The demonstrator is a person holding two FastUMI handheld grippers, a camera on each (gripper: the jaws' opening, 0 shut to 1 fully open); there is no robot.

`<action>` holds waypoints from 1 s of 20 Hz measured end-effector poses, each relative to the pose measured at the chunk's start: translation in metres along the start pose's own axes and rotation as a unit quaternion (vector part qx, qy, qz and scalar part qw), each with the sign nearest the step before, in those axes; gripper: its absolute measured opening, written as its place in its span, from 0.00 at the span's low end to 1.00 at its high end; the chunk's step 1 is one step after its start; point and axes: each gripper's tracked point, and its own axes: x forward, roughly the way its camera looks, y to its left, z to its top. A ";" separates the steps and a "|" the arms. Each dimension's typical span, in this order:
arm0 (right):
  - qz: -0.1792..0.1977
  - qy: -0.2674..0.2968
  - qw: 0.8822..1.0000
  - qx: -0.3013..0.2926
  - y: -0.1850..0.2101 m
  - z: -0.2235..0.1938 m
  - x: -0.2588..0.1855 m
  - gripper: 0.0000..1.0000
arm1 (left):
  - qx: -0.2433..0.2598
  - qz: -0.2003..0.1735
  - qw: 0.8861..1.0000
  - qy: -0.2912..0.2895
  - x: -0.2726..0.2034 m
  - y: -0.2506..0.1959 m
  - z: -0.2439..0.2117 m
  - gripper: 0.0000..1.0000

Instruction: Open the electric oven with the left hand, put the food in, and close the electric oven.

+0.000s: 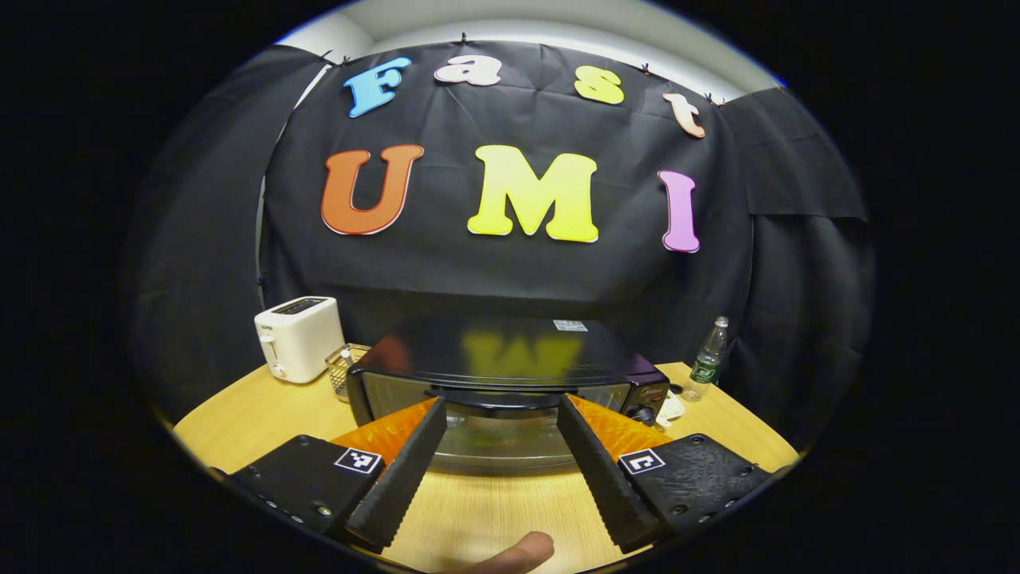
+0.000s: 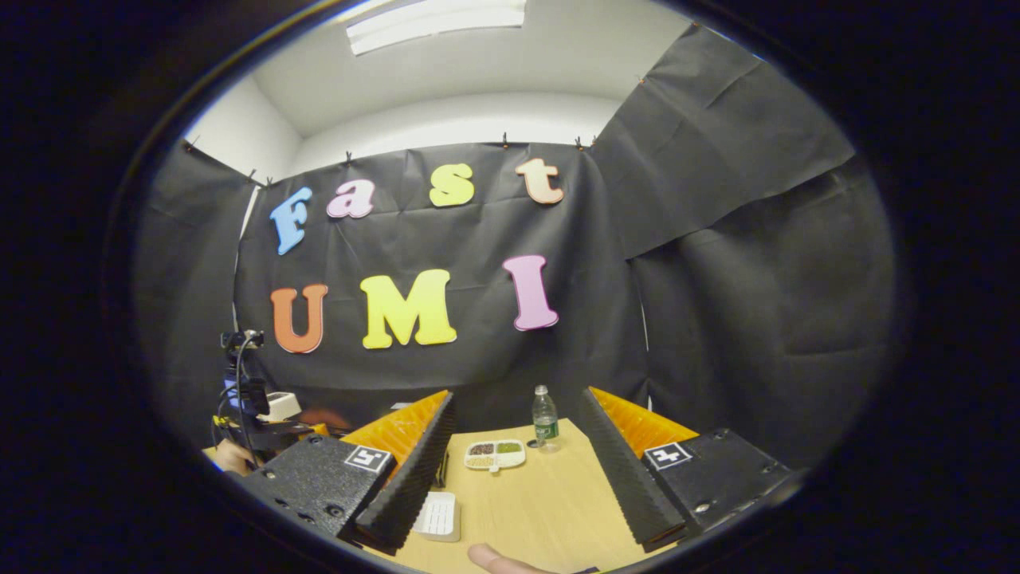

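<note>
the left claw point(image 1: 498, 414) is gaping wide and empty, facing the electric oven point(image 1: 510, 375), whose door handle point(image 1: 498, 399) is lying crosswise straight ahead between its fingers.

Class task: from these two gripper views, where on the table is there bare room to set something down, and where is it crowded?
Free: the table strip between the left gripper and the oven door; also the wood before the food tray, between the right gripper's fingers. Crowded: beside the oven, where toaster and wire basket stand; bottle opposite.
</note>
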 end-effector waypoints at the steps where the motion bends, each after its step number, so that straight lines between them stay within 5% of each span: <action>1: 0.006 0.000 1.000 0.002 0.004 0.001 -0.006 0.94 | 0.001 0.006 1.000 -0.013 -0.015 0.004 0.009 0.93; 6: 0.024 -0.013 1.000 -0.005 0.017 0.009 -0.040 0.94 | 0.012 0.029 0.998 -0.057 -0.121 0.005 0.038 0.92; 11: 0.047 -0.015 0.999 -0.007 0.038 0.017 -0.080 0.94 | 0.022 0.007 0.997 -0.077 -0.224 -0.021 0.056 0.91; 19: 0.102 -0.023 0.993 -0.051 0.076 0.022 -0.123 1.00 | 0.039 0.038 0.994 -0.090 -0.322 -0.019 0.056 0.92; 20: 0.104 -0.020 0.993 -0.052 0.076 0.020 -0.124 0.94 | 0.040 0.044 0.994 -0.095 -0.332 -0.017 0.055 0.92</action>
